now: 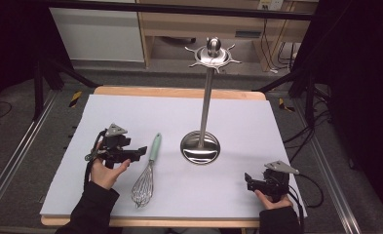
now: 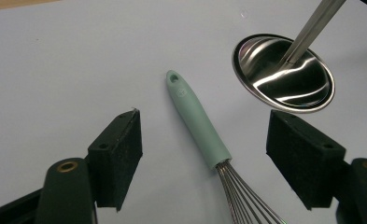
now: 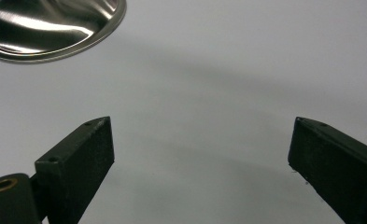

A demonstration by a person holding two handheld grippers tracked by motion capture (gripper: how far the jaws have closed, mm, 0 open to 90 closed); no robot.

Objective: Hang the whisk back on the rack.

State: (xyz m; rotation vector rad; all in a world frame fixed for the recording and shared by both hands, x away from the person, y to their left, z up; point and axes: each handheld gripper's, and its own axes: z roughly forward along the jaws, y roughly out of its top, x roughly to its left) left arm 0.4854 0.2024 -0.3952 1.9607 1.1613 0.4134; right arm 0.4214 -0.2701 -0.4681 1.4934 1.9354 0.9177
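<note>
Lying untouched between the spread jaws of the left gripper [image 2: 204, 154]: mint-green-handled steel wire whisk [image 2: 197, 121], handle pointing away, eyelet at its far end. Grasping not yet begun; hanging seemingly left. Beyond the jaws: polished steel hook stand [image 2: 284, 74]. Right gripper [image 3: 200, 158] waiting spread, empty.

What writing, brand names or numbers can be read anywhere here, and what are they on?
None can be read.
The whisk has a small round embossed mark near the hole in its green handle, too small to read.
A pale label on the wooden furniture behind the table is too blurred to read.
</note>
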